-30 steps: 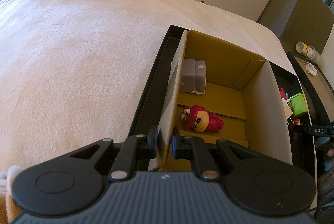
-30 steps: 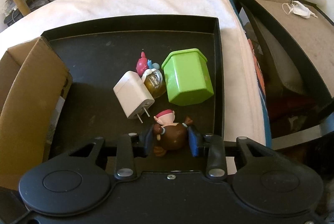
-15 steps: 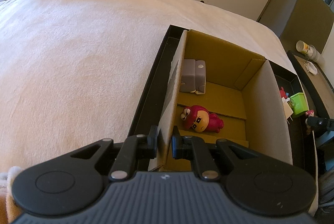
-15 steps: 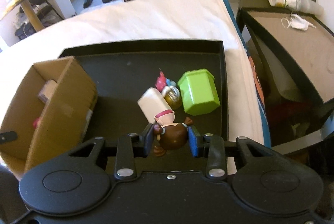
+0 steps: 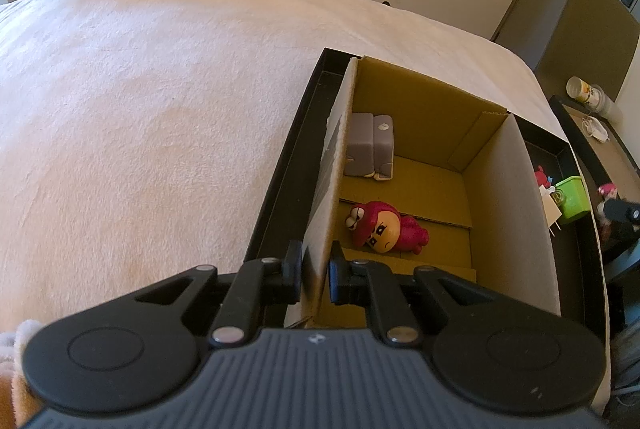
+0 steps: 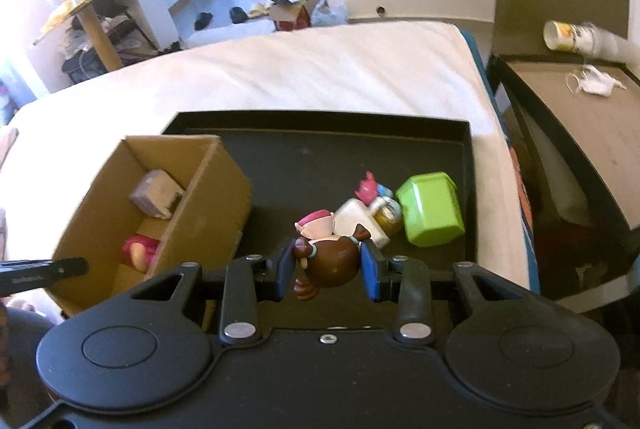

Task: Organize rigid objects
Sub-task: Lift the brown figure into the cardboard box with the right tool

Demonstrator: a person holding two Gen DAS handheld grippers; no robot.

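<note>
Left claw (image 5: 314,271): clenched on near wall of box (image 5: 516,213).
Right claw (image 6: 328,267): grasping brown figurine (image 6: 330,257), held above tray (image 6: 320,117), right of box.
In box: red doll (image 5: 384,229), grey block (image 5: 370,145).

We count two toys in the cardboard box (image 6: 208,189): one grey block (image 5: 370,145), one red figure (image 5: 384,227). Five objects remain outside, one of them gripped.

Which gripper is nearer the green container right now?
Right. The right gripper, holding the brown figurine, hangs beside the green container; the left gripper clamps the box wall across the tray.
</note>
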